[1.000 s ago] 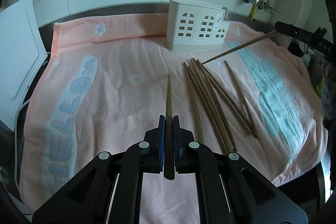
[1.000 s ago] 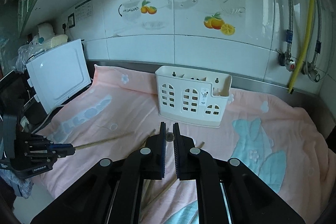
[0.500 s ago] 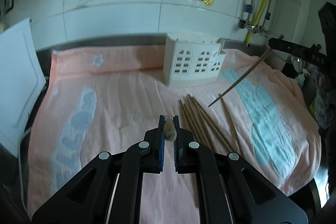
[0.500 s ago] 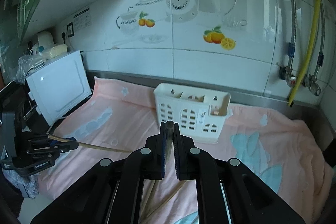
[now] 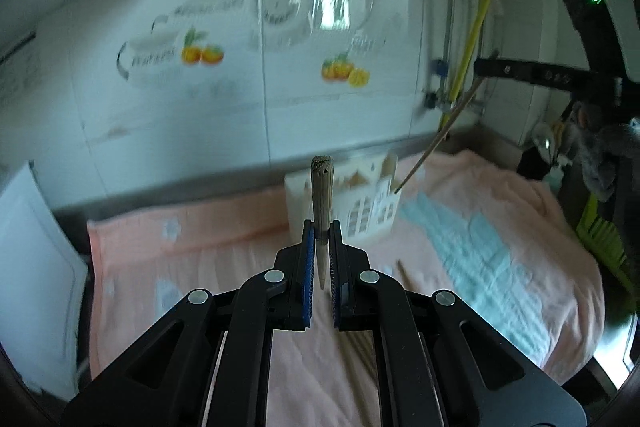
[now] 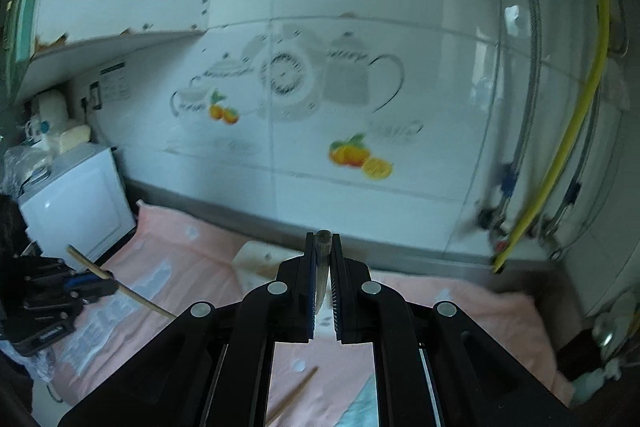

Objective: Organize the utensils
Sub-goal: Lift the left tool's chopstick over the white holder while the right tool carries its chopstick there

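My left gripper (image 5: 322, 227) is shut on a wooden chopstick (image 5: 322, 195) that stands nearly upright, thick end up, in front of the white utensil holder (image 5: 360, 211). My right gripper (image 6: 323, 241) is shut on another chopstick (image 6: 322, 267), also tipped up. From the left wrist view the right gripper (image 5: 484, 73) shows at the right with its chopstick (image 5: 440, 135) slanting down toward the holder. From the right wrist view the left gripper (image 6: 96, 281) shows at the left with its chopstick (image 6: 120, 287). The holder (image 6: 256, 259) lies partly hidden behind the right fingers. Loose chopsticks (image 5: 356, 371) lie on the towel.
A pink towel (image 5: 200, 267) with blue patterns covers the counter. A white appliance (image 6: 76, 203) stands at the left. The tiled wall (image 6: 360, 87) runs along the back, with a yellow hose (image 6: 560, 155) and pipes at the right. One loose chopstick (image 6: 292, 395) lies below the right gripper.
Both grippers have risen well above the towel with their chopsticks, which have swung from lying level to nearly upright. The holder now sits lower in both views.
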Available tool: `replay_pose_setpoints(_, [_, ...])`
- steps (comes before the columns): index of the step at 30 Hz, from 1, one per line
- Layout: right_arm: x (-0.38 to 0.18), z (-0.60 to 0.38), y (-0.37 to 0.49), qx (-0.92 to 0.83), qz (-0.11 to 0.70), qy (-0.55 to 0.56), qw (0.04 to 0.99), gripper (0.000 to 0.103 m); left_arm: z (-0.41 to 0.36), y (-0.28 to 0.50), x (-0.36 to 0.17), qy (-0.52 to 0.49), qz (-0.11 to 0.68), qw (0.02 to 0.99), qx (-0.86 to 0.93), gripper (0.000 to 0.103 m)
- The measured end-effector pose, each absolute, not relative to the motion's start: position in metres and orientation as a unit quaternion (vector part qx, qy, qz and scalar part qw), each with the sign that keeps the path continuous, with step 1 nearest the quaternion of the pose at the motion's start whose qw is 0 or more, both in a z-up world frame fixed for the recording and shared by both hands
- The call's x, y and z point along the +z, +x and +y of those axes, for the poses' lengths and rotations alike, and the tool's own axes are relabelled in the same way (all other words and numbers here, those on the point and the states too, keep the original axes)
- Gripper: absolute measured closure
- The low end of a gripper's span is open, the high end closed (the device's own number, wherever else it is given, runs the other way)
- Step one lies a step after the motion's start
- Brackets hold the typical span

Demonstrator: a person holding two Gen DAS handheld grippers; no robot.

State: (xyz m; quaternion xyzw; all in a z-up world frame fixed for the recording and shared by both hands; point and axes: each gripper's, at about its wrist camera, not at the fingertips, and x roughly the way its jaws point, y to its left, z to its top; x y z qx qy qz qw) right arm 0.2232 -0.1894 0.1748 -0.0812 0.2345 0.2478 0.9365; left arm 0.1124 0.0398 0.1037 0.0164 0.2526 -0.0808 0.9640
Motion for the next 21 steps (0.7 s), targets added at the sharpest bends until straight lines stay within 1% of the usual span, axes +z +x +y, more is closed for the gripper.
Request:
replay_pose_setpoints(5, [0.182,-0.193,0.247,0.221,0.234,-0.079,0.944,0.097,0.032,0.136,0.139,0.029,0.215,0.974,-0.071,0.097])
replay_pose_setpoints(12, [0.166,-0.184,0.277,0.217,0.255,-0.070,0.940,0.097,0.027,0.172,0.155,0.026,0.188,0.981,-0.046,0.097])
replay_pose_setpoints(15, [0.156,-0.179,0.284,0.219,0.265,-0.073,0.936,0.097,0.028,0.192,0.151,0.014,0.195,0.980,-0.039,0.097])
replay_pose_setpoints(21, [0.135,-0.172,0.294,0.216,0.289,-0.081,0.929,0.097,0.038,0.234,0.125,-0.028,0.249,0.967,-0.054,0.097])
